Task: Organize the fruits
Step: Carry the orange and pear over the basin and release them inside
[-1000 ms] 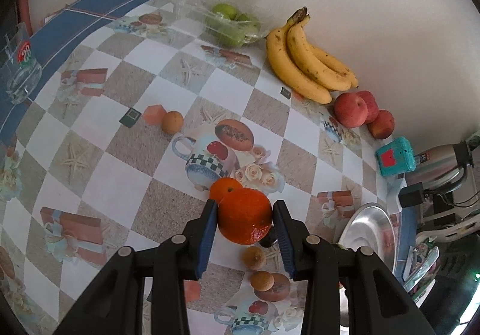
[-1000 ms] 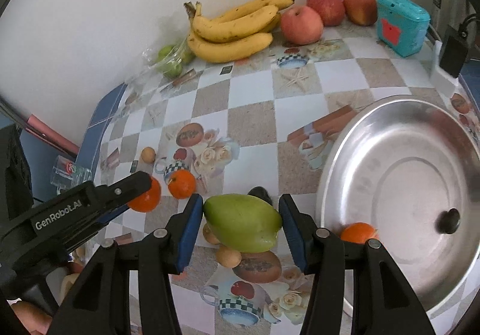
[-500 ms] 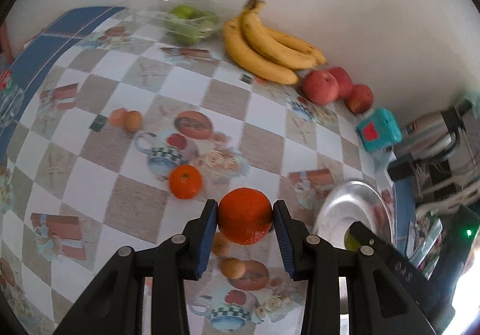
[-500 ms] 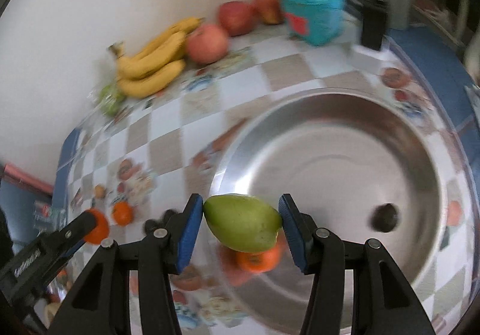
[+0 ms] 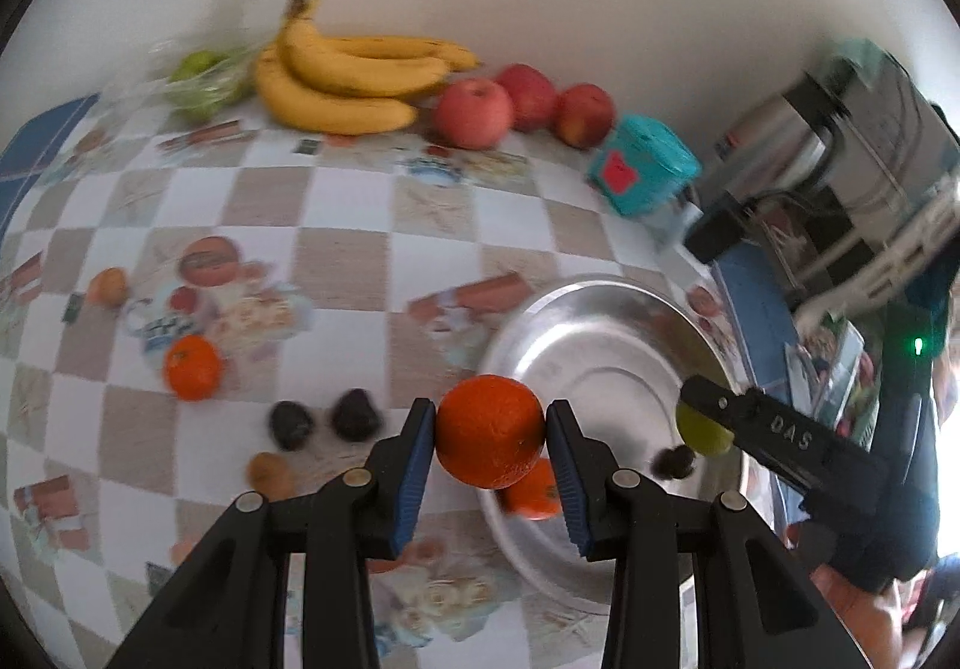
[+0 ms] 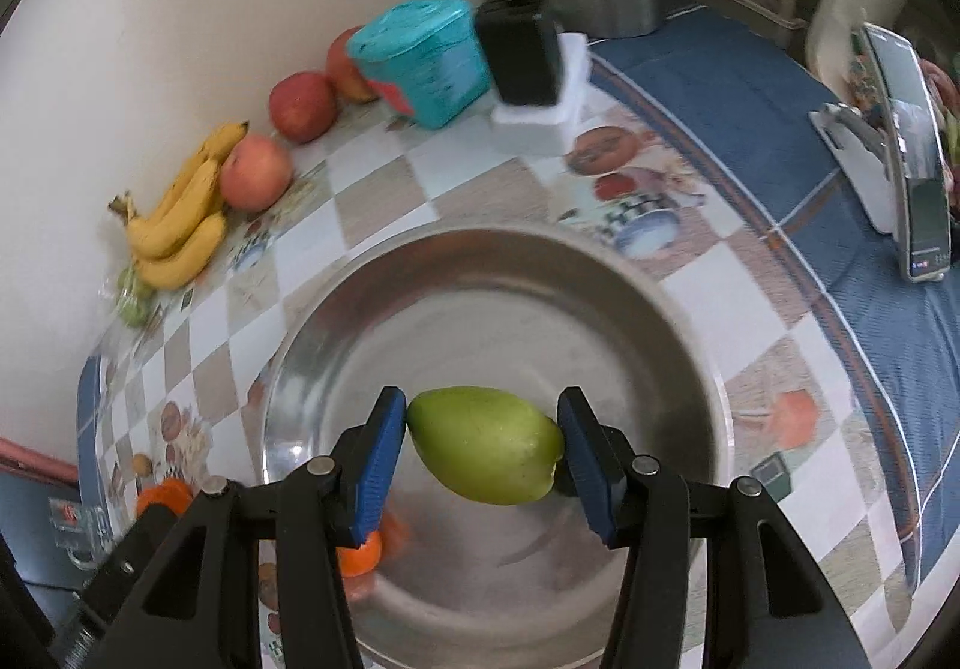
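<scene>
The left gripper fingers clamp an orange at the bowl rim, frame centre. The right gripper fingers clamp a mango over the bowl. One small orange lies inside; another remains on the table, left.

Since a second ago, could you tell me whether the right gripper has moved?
Yes. The right gripper, holding the green mango, went from the checkered cloth to over the steel bowl.
</scene>
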The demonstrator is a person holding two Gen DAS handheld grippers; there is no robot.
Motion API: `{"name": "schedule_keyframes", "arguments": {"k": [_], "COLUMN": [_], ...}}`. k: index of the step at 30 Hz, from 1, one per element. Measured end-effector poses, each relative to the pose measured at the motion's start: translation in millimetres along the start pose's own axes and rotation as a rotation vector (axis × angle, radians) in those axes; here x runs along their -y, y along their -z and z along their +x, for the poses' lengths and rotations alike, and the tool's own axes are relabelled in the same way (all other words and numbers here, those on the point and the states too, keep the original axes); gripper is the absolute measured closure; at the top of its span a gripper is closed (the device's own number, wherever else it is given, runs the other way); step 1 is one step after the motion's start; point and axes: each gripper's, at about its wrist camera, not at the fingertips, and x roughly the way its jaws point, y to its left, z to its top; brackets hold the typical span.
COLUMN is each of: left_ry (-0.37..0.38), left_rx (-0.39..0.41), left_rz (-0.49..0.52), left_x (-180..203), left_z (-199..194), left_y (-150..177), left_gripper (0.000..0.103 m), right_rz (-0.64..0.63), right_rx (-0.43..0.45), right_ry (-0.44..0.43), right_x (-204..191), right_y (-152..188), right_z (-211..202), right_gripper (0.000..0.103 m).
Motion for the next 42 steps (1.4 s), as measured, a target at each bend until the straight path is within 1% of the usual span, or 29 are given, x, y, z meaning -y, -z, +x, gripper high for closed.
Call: {"name": "schedule_keyframes", "arguments": {"k": [4, 10, 16, 21, 25, 35, 42], "left_ry": [0.042, 0.054, 0.016, -0.014, -0.033, -0.048, -0.048], "left_rx": [0.014, 0.021, 0.041, 0.036, 0.017, -0.005, 0.005], "left_rz": [0.057, 0.12, 0.168, 0.192, 0.202, 0.212, 0.212], "left_x": [19.2, 33.3, 38.8, 40.5, 41.3, 41.9, 42.1], "left_z": [7.9, 19.4, 27.8, 35.7, 43.0, 50.4, 48.8], "left_y": [4.5, 8.4, 8.9, 11.7, 13.6, 15.9, 14.4], "left_gripper": [0.063, 0.063, 0.063, 0.063, 0.063, 0.062, 0.061], "right_rz": [0.029, 0.027, 0.026, 0.028, 0.022, 0.022, 0.02], "right_rx": [0.018, 0.02, -0.01, -0.003, -0.006, -0.029, -0.031], "right_ry": [-0.005, -0.02, -0.023, -0.034, -0.039, -0.043, -0.059], "right_x": [9.4, 10.0, 10.7, 10.3, 8.0, 5.5, 3.2], "right_y": [-4.3, -6.0, -1.2, 0.5, 1.5, 4.0, 3.7], "right_z": [-4.2, -0.4, 13.7, 19.1, 22.4, 27.6, 27.9], "right_gripper": [0.049, 0.049, 0.049, 0.049, 0.049, 0.049, 0.049]}}
